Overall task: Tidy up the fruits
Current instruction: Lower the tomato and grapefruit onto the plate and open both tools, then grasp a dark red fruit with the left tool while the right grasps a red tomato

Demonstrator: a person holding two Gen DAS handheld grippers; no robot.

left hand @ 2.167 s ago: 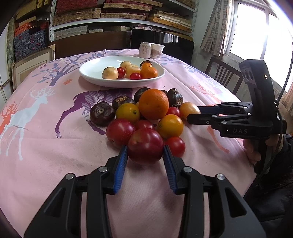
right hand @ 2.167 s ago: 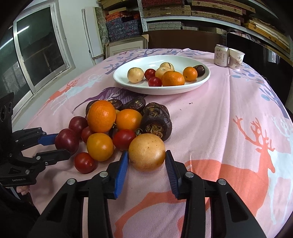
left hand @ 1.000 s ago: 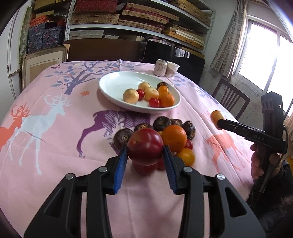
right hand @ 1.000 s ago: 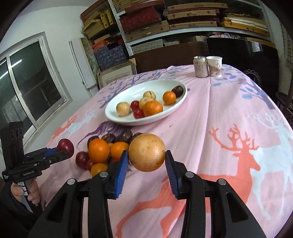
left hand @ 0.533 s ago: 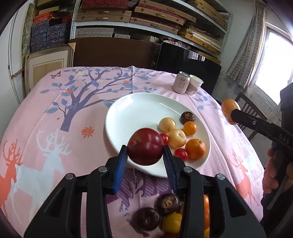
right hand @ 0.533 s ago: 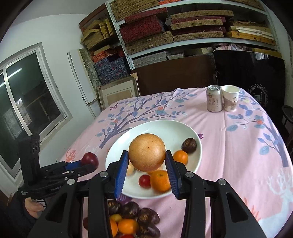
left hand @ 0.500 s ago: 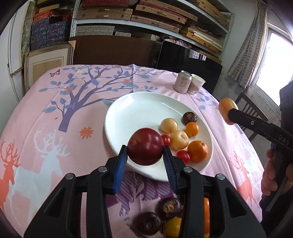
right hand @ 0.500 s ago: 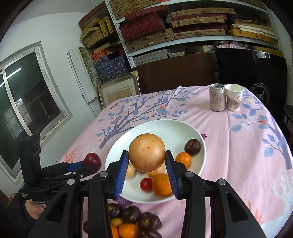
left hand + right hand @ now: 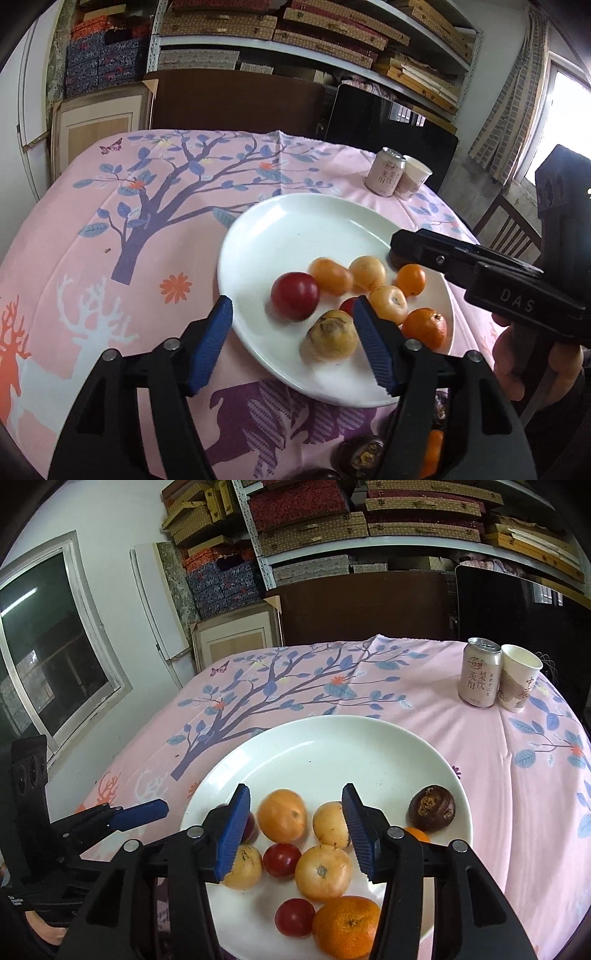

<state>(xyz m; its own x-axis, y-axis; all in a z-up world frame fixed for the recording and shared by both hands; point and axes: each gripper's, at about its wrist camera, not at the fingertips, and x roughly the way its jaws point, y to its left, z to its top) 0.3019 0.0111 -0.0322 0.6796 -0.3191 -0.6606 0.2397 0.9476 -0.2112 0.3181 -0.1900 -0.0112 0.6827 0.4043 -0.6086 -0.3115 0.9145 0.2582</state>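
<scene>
Releasing: left claw (image 9: 291, 343) and right claw (image 9: 293, 830) opening over white plate (image 9: 295, 229) at desk centre, nothing gripped; red plum (image 9: 294, 301) on plate; round, smooth, bruisable; grip gently across middle.
</scene>
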